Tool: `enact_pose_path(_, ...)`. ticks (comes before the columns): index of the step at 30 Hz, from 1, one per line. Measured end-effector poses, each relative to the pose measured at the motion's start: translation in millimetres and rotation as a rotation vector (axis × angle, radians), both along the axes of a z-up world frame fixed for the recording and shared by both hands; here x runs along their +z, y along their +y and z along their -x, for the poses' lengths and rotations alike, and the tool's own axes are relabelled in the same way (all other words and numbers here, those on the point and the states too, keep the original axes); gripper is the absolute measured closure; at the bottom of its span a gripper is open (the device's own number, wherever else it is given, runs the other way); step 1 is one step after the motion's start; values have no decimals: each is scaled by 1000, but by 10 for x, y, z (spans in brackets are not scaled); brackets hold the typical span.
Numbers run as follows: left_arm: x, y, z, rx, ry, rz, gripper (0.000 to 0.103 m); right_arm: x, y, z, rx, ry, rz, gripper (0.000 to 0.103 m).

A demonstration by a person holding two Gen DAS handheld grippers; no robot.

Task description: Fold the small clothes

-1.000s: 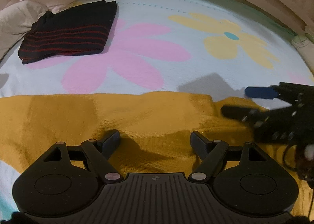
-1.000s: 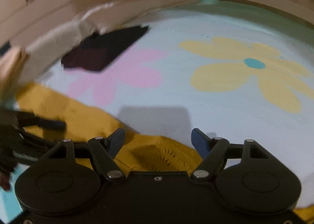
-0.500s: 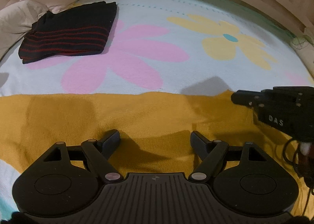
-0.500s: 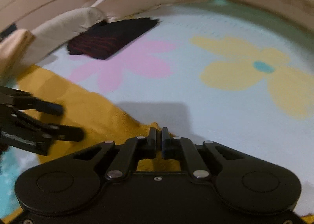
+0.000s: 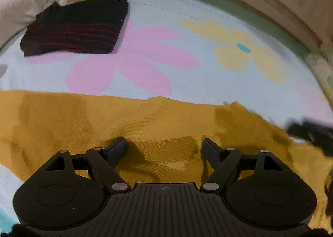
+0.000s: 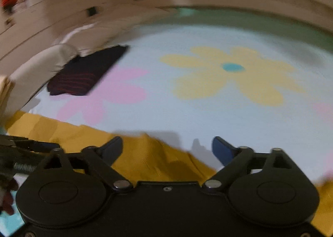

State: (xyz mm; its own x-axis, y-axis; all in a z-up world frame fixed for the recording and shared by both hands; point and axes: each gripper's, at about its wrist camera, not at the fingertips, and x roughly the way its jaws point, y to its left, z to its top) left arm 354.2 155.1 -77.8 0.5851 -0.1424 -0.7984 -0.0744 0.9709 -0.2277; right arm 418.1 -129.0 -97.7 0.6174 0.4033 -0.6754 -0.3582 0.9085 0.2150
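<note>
Both grippers, left [image 5: 164,146] and right [image 6: 166,146], gape empty over the mustard garment [image 5: 104,124], the right's jaws just sprung apart; its released corner beside the right gripper may slump, spoiling the fold.

My right view is motion-blurred. Mustard garment [image 5: 87,124] cut off at 9 o'clock; right hand-held gripper [image 5: 312,133] smeared at 3 o'clock.

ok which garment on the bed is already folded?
The black red-striped garment, a neat rectangle by the pillow. The mustard garment lies spread flat beside both grippers.
</note>
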Motion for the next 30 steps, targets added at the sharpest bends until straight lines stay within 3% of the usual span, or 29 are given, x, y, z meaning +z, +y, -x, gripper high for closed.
enact_pose_path(2,13,58,32,6,1,39,24,41,-172,148,-44,54,-7,0)
enact_pose_path(6,72,182,120,19,19,98,23,89,-488,460,-137,122,29,1)
enact_pose_path(11,198,422,370,86,0,81,21,97,-697,750,-218,234,106,1)
enact_pose_path(15,335,765,621,186,-45,99,20,80,-739,902,-249,316,59,1)
enact_pose_path(21,403,1366,904,371,-88,123,13,354,-511,1139,-187,213,-13,1)
enact_pose_path(30,139,2210,997,597,-91,229,13,443,-22,1185,-51,122,-48,1)
